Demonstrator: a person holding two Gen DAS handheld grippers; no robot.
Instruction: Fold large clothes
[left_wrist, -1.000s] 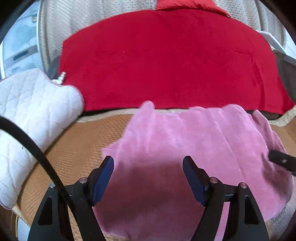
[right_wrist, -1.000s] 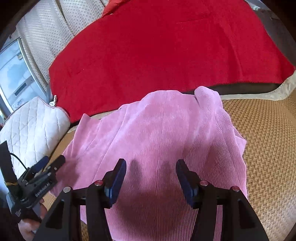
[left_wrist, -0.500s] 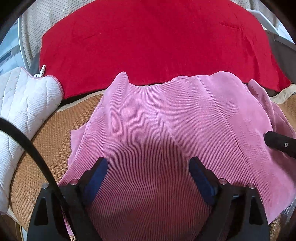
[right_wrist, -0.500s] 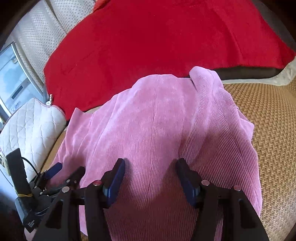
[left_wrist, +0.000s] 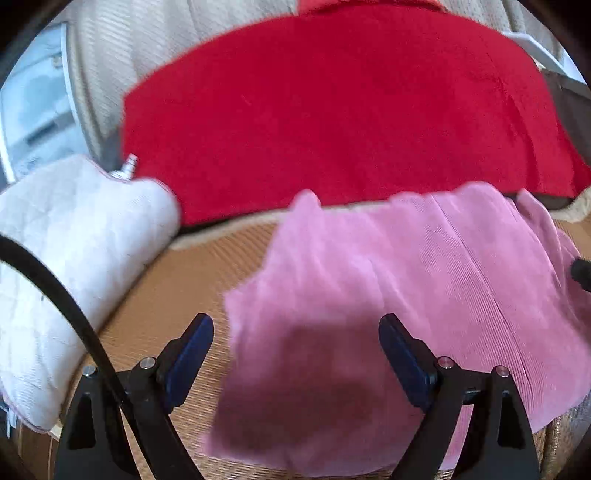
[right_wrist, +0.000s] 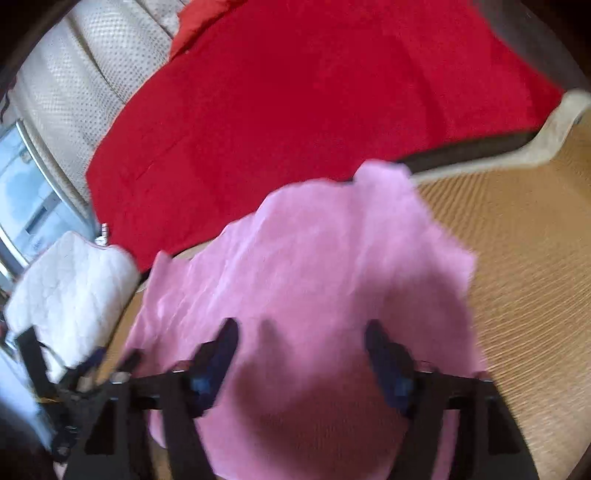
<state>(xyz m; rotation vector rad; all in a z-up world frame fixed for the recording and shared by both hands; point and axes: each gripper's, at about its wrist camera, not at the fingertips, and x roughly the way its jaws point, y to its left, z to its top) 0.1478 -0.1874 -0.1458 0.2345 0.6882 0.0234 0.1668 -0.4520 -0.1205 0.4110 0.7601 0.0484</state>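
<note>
A pink ribbed garment (left_wrist: 424, 302) is seen spread on a woven straw mat (left_wrist: 173, 295), its far edge lying just short of a large red blanket (left_wrist: 332, 122) draped behind it. In the left wrist view the left gripper (left_wrist: 295, 347) is held above the near left part of the garment, its two blue-padded fingers (left_wrist: 190, 350) spread wide with nothing between them but the cloth below; whether the pads touch the cloth cannot be told. A black cable (left_wrist: 55, 291) crosses the lower left of that view.

In the right wrist view, which is blurred, the right gripper (right_wrist: 301, 354) is likewise held over the garment (right_wrist: 314, 266) with its fingers (right_wrist: 221, 350) parted and nothing grasped. The left gripper (right_wrist: 96, 373) is seen at the lower left, beside the garment's left edge.

A white quilted cushion (left_wrist: 70, 266) lies on the mat to the left, well apart from the garment. A cream dotted sofa back (right_wrist: 74, 85) stands behind the blanket (right_wrist: 314, 103). No readable writing, label or brand can be made out in either view.
</note>
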